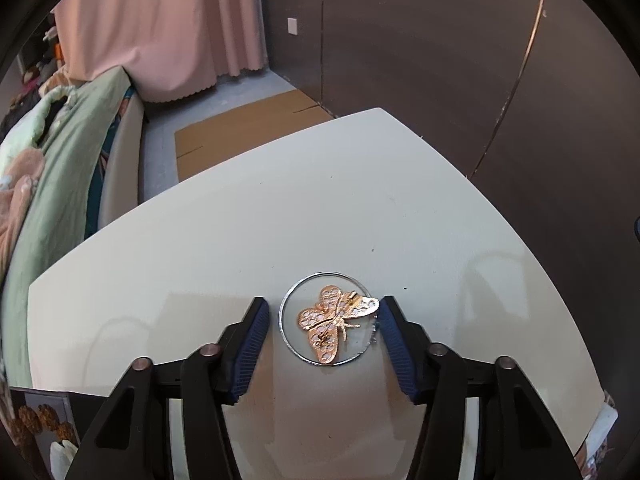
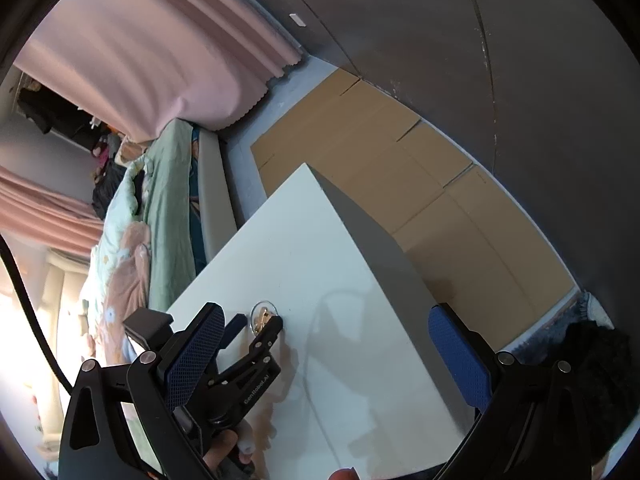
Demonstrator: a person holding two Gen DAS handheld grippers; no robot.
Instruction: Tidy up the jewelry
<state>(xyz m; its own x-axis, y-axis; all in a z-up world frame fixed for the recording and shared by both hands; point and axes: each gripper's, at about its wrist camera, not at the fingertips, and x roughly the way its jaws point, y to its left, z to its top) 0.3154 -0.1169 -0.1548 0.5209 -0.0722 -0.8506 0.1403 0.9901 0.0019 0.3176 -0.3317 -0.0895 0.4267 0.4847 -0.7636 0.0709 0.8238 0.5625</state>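
While ribbed blue fingers (image 1: 256,344) flank it, gold filigree butterfly brooch (image 1: 334,322) (inside thin ring (image 1: 285,300)).

- Left gripper (image 1: 322,312): black angular arms, ribbed blue pads (image 1: 249,350), round metal screws.
- Right gripper (image 2: 326,334): same black frame, textured blue pads (image 2: 460,360).
- White "GenRobot.AI" lettering; bare skin (image 2: 222,452) below.
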